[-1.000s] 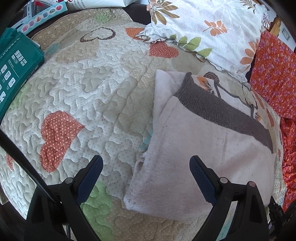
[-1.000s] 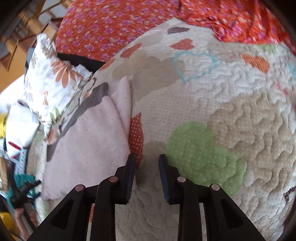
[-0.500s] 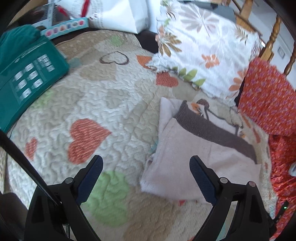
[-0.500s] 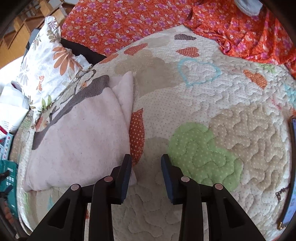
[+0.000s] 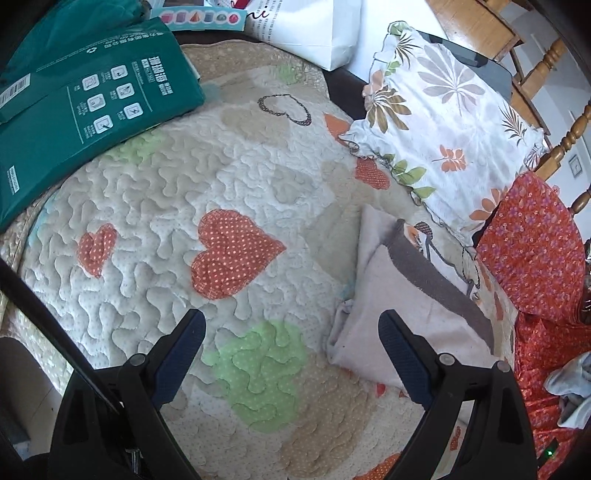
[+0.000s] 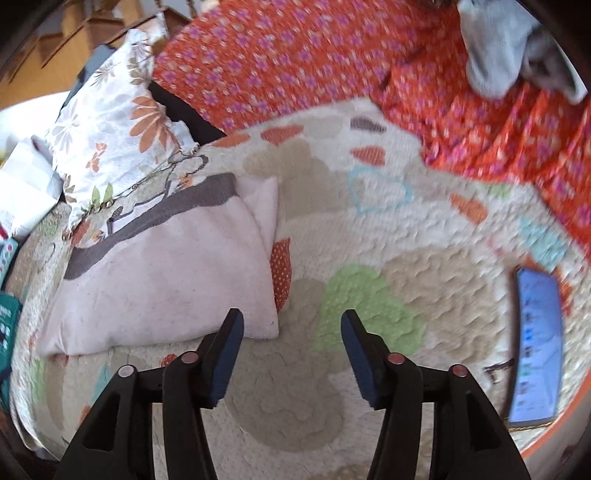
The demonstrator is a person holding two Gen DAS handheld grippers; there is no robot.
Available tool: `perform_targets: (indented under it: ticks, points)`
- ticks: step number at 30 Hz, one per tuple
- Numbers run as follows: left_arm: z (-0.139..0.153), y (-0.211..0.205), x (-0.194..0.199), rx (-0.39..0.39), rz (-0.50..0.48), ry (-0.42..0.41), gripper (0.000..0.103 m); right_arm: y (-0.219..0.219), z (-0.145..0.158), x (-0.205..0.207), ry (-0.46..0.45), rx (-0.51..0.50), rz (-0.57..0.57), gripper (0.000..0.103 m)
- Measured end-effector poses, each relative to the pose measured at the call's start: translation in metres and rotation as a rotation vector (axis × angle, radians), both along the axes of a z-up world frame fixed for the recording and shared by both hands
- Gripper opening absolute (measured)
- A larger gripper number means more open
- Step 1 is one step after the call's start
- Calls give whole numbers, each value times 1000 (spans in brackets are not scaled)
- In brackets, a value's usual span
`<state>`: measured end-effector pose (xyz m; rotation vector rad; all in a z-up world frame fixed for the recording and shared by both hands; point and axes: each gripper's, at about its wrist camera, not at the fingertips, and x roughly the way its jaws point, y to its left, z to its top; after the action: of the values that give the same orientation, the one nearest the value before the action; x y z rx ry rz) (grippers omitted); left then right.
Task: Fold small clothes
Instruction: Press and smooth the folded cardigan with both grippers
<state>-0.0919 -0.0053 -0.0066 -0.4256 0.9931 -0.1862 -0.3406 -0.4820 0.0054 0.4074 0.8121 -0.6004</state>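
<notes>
Both grippers' fingers [image 5: 291, 339] [image 6: 291, 345] apart, empty

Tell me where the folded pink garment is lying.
The folded pink garment lies on the heart-patterned quilt, left of centre in the right wrist view, just below the floral pillow.

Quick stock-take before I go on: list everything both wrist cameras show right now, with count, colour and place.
folded garment: one, pale pink with a grey band, on the quilt beside the pillow
quilt: one, cream with orange, green and beige hearts, covering the bed
pillow: one, white with orange and green leaves, beyond the garment
orange cloth: one, orange with purple flowers, at the quilt's far edge
grey clothing: one bundle, on the orange cloth
phone: one, screen lit blue, on the quilt
green package: one, teal, at the quilt's corner
white bag: one, behind the quilt
wooden chair: one, behind the pillow
left gripper: open, empty
right gripper: jaws just been opening, empty
</notes>
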Motion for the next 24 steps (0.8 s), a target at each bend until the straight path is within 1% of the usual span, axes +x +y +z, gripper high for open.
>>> perform_targets:
  ticks: [5,7,10,12,13,18,19,20,22,24]
  points:
    - [0,-10,4,16,-16,0,94,6,5,2,35,-29,52,62]
    - [-2,-18,8,49,-22,-1,94,3,10,4,12,11,74,62]
    - [-8,-33,21,98,-40,5,94,-7,19,11,-49,112,79,65]
    - [-11,-48,34,122,-70,4,94,-14,21,26,-67,158,86,65]
    - [-11,-57,42,142,-89,-3,94,-15,20,35,-66,164,91,65]
    - [-15,-88,73,268,-152,-36,94,-9,10,80,-35,136,140,65]
    - [-17,-91,78,277,-158,-32,94,-8,8,85,-29,130,149,65]
    - [-21,-94,84,274,-165,-22,94,-5,3,94,-17,120,169,65]
    - [-30,-100,95,241,-182,14,94,1,-6,104,-7,104,197,65]
    - [-38,-104,110,216,-211,49,94,7,-14,108,-3,88,215,65]
